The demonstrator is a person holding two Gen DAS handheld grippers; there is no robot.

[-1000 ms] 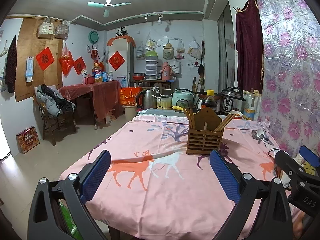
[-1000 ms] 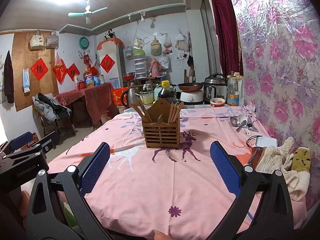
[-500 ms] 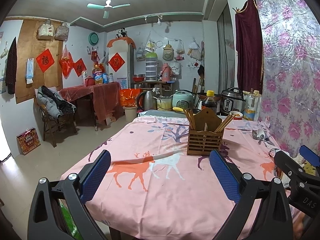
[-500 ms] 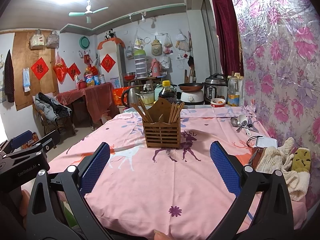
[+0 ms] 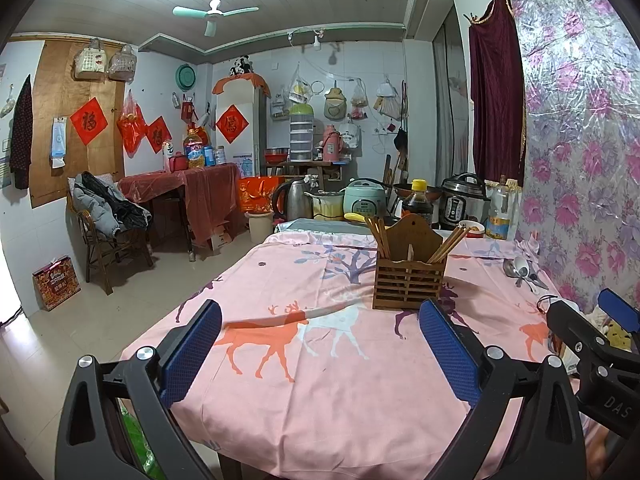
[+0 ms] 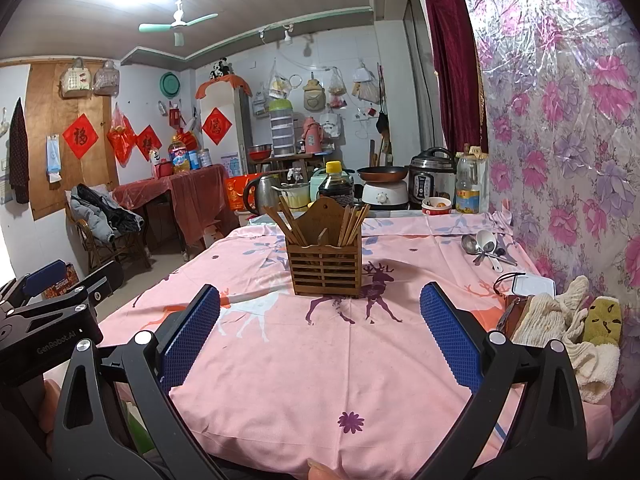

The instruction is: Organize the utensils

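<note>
A slatted wooden utensil holder (image 5: 409,282) (image 6: 324,268) stands upright mid-table on the pink deer-print cloth (image 5: 320,380) (image 6: 320,360), with chopsticks (image 6: 352,222) leaning out of both its compartments. Several metal and white spoons (image 5: 522,270) (image 6: 484,246) lie loose near the floral wall at the right. My left gripper (image 5: 320,350) is open and empty over the table's near edge. Beside it, my right gripper (image 6: 320,346) is also open and empty, well short of the holder.
A white lidded box (image 6: 532,285), a brown pouch and knitted gloves (image 6: 560,324) lie at the right edge. Cookers, a kettle (image 6: 262,196), a dark sauce bottle (image 6: 336,188) and an oil bottle crowd the far end. A chair with coats (image 5: 104,216) stands on the floor left.
</note>
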